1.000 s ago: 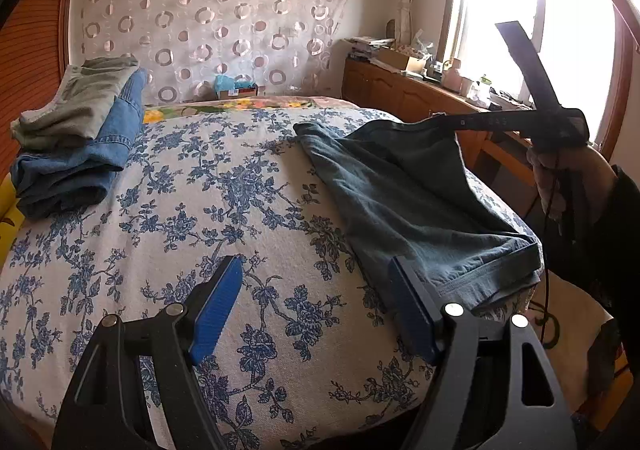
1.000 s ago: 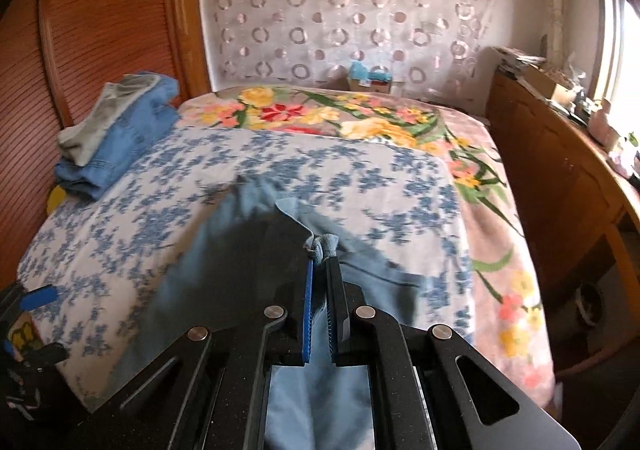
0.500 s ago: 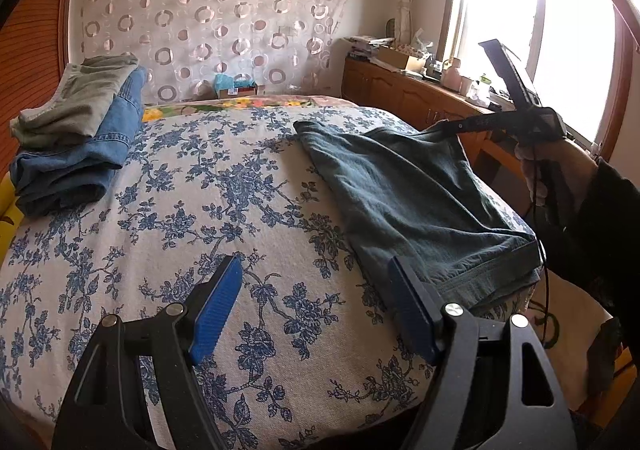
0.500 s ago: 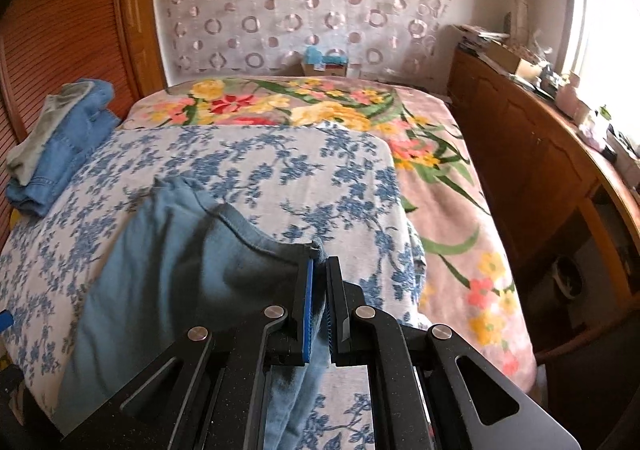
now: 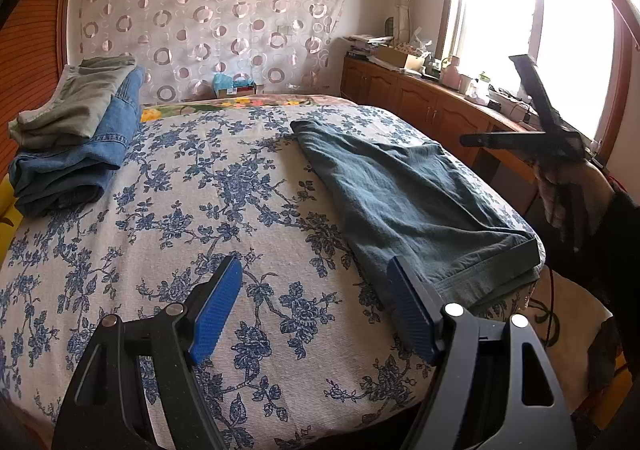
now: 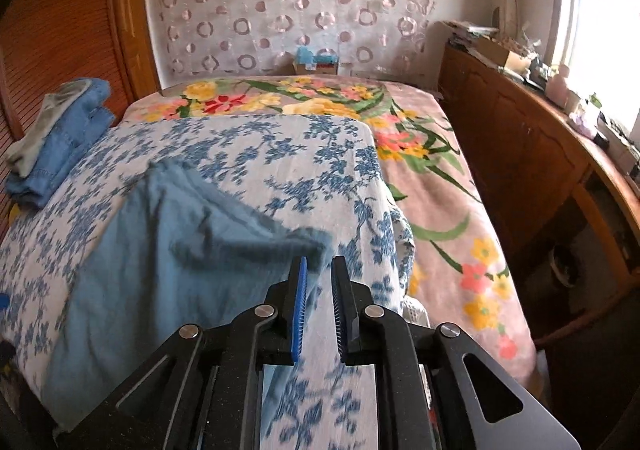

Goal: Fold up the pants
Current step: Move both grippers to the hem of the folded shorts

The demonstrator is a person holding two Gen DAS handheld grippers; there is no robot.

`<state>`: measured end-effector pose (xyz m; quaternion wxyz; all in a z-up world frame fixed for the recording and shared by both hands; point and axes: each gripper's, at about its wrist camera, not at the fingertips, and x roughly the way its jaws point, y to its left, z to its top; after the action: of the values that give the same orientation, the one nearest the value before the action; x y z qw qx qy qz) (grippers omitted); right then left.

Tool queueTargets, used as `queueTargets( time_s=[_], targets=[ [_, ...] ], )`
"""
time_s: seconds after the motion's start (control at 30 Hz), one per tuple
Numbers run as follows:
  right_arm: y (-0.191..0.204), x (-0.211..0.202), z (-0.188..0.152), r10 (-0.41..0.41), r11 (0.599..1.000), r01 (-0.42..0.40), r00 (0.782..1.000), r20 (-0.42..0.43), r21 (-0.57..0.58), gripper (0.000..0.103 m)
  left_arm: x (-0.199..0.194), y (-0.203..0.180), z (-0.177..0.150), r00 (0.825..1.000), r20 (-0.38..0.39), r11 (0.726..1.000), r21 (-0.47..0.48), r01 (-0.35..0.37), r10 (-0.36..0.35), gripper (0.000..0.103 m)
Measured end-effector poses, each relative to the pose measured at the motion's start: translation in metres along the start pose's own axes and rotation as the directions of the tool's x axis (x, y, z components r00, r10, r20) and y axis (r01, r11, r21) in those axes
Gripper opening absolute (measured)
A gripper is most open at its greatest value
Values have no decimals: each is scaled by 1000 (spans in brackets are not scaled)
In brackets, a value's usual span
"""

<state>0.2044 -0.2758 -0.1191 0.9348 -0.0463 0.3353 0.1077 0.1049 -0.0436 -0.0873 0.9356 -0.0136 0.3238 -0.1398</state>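
Released pants (image 5: 404,197) now lie flat, folded clothes stack (image 5: 76,129) well apart.

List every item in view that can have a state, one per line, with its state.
dark blue pants: folded over, lying flat on the bed, released
left gripper: jaws open, nothing between them
right gripper: jaws opening, nothing between them, pants corner just beyond the tips
denim jeans: folded, at the bottom of the stack
grey-green pants: folded, on top of the jeans
floral bedspread: spread flat
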Motion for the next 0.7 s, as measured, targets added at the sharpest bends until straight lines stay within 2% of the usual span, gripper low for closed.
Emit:
queueTargets(
  time_s=[0.07, 0.17, 0.5, 0.7],
  targets=[
    [4, -12, -9, 15, 1000, -14, 1000, 17, -15, 26, 1, -2, 1, 1000, -2, 1000, 2, 1, -1, 76],
    [5, -29, -23, 59, 998, -59, 998, 37, -5, 30, 1, -4, 1, 1000, -4, 1000, 7, 2, -2, 76],
    [11, -84, -76, 119, 993, -119, 990, 73, 0, 30, 2, -12, 2, 1000, -12, 1000, 27, 11, -11, 76],
    [23, -99, -109, 127, 992, -126, 991, 47, -10, 30, 3, -16, 2, 1000, -20, 999, 37, 15, -14, 76]
  ],
)
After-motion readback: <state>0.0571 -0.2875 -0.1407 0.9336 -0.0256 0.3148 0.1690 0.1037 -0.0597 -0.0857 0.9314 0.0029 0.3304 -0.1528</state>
